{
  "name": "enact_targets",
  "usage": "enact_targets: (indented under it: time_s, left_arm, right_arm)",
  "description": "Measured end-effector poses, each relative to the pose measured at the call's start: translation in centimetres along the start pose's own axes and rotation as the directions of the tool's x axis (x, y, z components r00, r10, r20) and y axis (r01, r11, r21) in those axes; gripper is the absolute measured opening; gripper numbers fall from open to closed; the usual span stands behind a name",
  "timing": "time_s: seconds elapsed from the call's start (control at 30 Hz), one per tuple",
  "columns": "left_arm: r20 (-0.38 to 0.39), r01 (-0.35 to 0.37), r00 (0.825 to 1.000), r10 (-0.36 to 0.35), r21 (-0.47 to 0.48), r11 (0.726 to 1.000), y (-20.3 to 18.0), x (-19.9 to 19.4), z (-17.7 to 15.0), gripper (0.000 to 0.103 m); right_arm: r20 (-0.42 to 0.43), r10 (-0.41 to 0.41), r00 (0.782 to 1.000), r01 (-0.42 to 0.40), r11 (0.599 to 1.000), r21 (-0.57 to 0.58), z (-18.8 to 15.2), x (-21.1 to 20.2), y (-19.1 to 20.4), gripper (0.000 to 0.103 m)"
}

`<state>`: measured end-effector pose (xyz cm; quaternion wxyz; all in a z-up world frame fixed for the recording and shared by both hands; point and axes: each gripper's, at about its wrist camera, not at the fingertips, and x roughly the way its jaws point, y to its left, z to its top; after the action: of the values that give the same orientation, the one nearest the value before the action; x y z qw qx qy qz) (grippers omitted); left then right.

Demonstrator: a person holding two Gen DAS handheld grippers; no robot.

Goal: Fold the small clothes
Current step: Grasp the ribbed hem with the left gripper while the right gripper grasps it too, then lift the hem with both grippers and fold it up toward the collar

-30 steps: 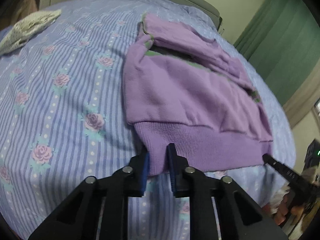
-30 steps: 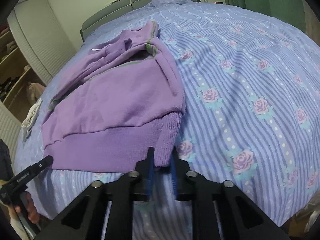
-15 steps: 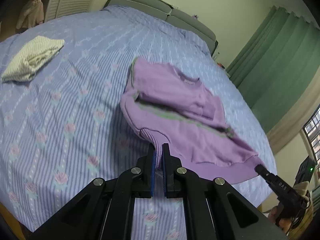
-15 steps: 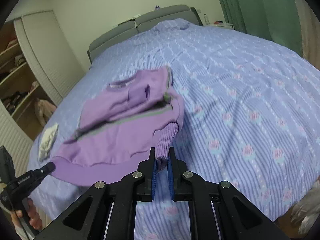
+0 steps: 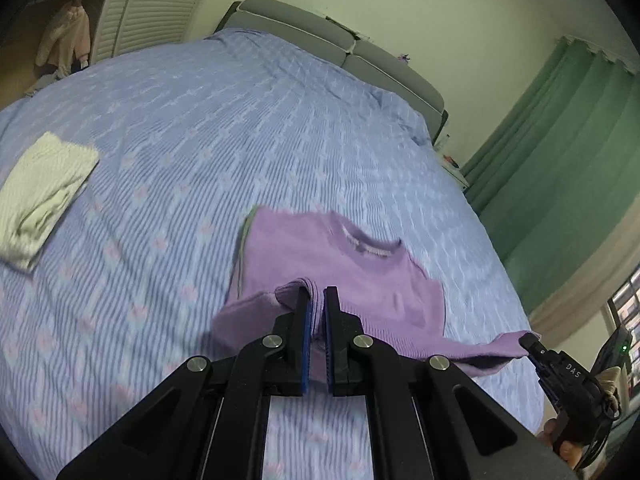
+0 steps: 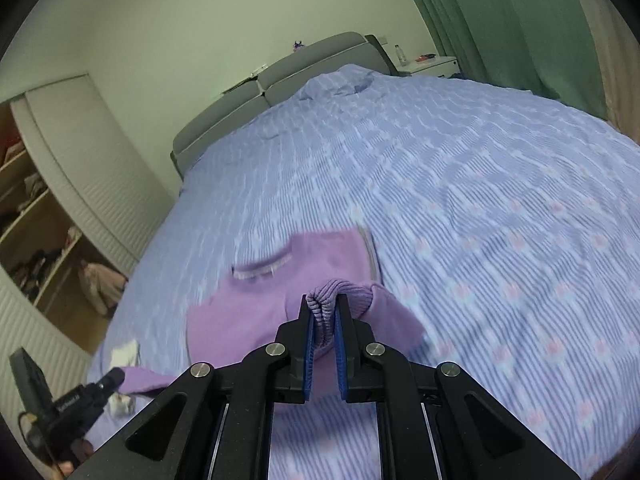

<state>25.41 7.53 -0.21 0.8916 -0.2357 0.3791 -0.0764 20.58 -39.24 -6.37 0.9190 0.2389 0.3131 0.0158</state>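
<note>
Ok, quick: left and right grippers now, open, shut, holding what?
Left gripper: shut on the sweater, at its ribbed hem.
Right gripper: shut on the sweater's hem, at the other corner.

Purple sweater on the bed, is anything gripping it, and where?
Yes. Both claws grip the purple sweater by its ribbed bottom hem, left claw and right claw at opposite corners.

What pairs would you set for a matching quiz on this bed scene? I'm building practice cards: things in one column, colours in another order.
Things:
1. sweater
2. folded cloth
3. curtain
4. headboard

Colours:
a. green
b. grey
c. purple
d. cream

Pairs: 1-c, 2-d, 3-a, 4-b
</note>
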Motion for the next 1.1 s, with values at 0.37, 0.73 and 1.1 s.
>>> enact_targets:
  time_s: [0.37,0.73,1.1]
  left_arm:
    - [-0.067,-0.031,0.997,0.028,-0.045,0.999,-0.2,8.2,7.9,0.008]
    - [-0.200,-0.126,0.975,0.101,-0.115,0.985,3.0,17.7,9.8,0.008]
    - [-0.126,-0.226,0.966,0.224,0.002,0.974,3.3,19.2,11.4,0.057]
  right_arm:
    - [-0.033,-0.048,0.998,0.048,0.999,0.004,6.9,8.5,1.8,0.010]
    - [-0.183,-0.099,0.978,0.096,0.995,-0.020,9.4,19.2,1.4,0.010]
    - [-0.262,-0.142,0.955,0.134,0.990,-0.049,9.8,25.1,1.2,0.037]
